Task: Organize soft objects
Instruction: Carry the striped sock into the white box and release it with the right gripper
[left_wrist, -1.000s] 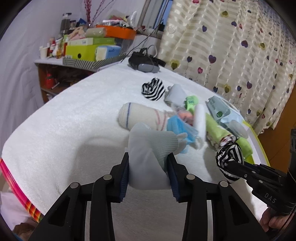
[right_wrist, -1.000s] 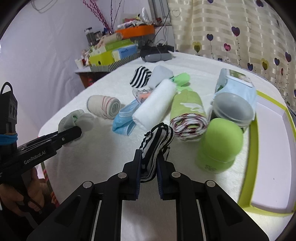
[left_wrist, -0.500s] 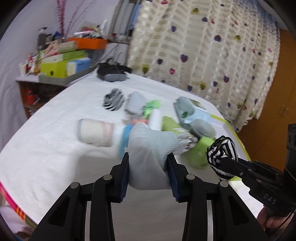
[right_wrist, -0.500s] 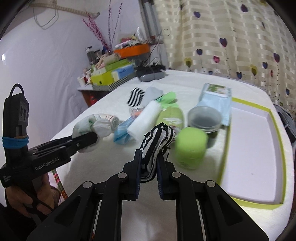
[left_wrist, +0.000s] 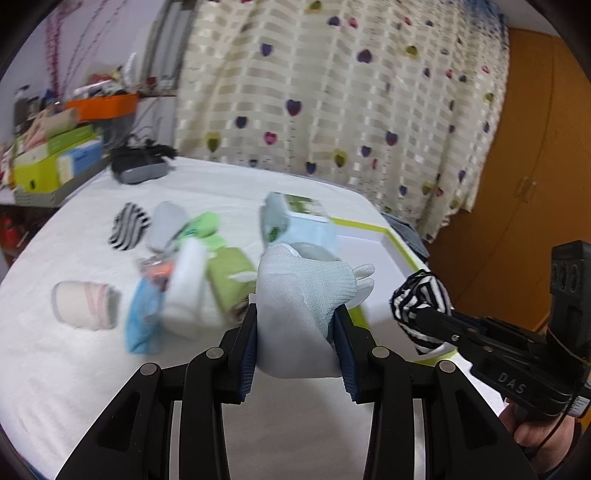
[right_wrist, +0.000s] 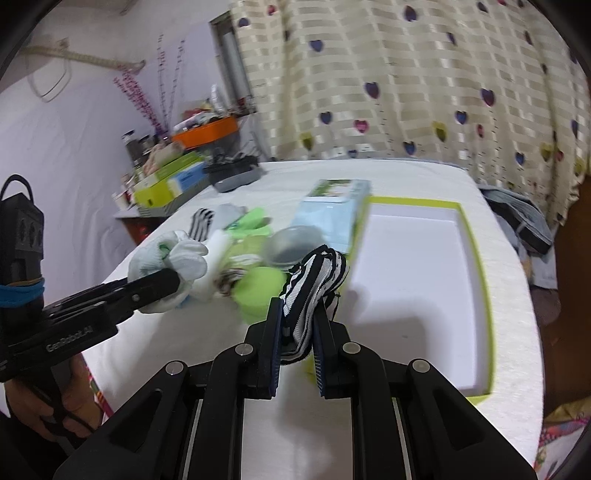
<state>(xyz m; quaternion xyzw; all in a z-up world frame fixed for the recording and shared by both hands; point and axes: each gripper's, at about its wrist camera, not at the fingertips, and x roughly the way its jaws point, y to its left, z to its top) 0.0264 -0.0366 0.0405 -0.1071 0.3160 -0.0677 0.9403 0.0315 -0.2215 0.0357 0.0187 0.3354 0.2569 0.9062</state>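
Note:
My left gripper (left_wrist: 297, 325) is shut on a pale grey-green rolled sock (left_wrist: 303, 295), held above the white cloth. It also shows in the right wrist view (right_wrist: 168, 258). My right gripper (right_wrist: 297, 325) is shut on a black-and-white striped sock (right_wrist: 314, 280), seen too in the left wrist view (left_wrist: 421, 299). A white tray with a lime rim (right_wrist: 413, 280) lies to the right, just beyond both grippers. More soft things lie in a row: a cream roll (left_wrist: 85, 304), a blue cloth (left_wrist: 142, 317), a white roll (left_wrist: 186, 291), a green roll (left_wrist: 231, 277), another striped sock (left_wrist: 129, 225).
A pale blue tissue pack (right_wrist: 332, 210) and a clear lidded tub (right_wrist: 291, 247) sit by the tray's left edge, with a green ball (right_wrist: 258, 291) in front. A black device (left_wrist: 138, 170) and a cluttered shelf (left_wrist: 55, 155) stand at the far left. A curtain hangs behind.
Both grippers have swung right with their socks, from over the row of soft things toward the tray. The grips have not changed.

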